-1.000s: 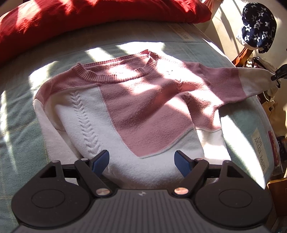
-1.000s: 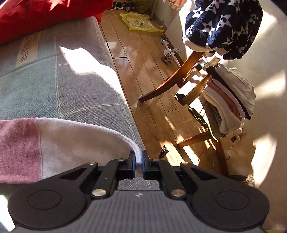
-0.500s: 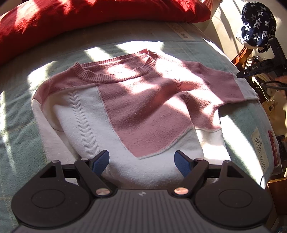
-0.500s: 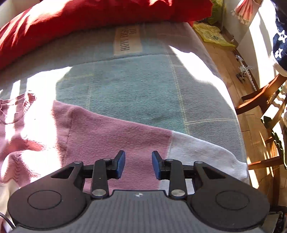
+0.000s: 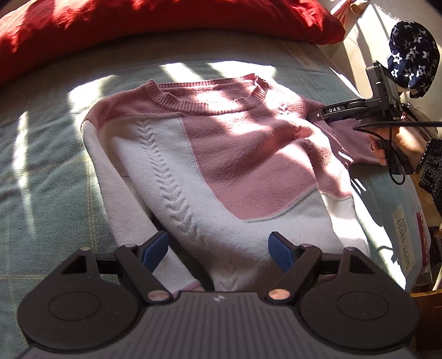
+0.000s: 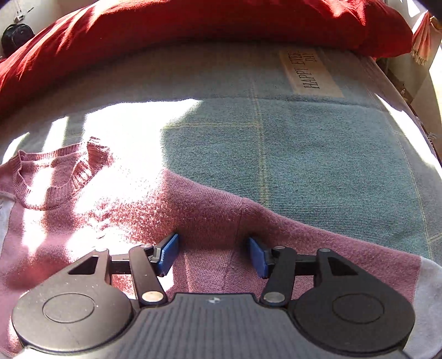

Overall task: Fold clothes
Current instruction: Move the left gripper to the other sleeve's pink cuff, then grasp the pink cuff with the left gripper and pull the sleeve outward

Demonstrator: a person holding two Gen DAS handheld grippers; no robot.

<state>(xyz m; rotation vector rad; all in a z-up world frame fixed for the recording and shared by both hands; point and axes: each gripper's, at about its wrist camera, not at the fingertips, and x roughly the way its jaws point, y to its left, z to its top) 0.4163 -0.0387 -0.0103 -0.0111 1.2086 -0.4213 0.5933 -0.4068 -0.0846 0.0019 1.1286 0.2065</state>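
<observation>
Right tool [image 6: 212,255] moved onto sleeve [image 6: 276,234], spread

Pink-and-white sweater [image 5: 221,165] with cable-knit braid; pale green checked bedspread [image 6: 317,154]; red quilt [image 5: 138,24]; navy star-printed garment [image 5: 411,55]; black tongs with blue pads [image 6: 168,256]

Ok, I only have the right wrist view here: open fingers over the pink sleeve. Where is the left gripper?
Observer: The left gripper is open, at the white hem end of the sweater.
Operator: And the other sleeve?
Observer: The other sleeve lies straight down alongside the body, not spread out.
Operator: Anything beside the bed?
Observer: A navy star-print garment sits off the bed's right edge.
</observation>
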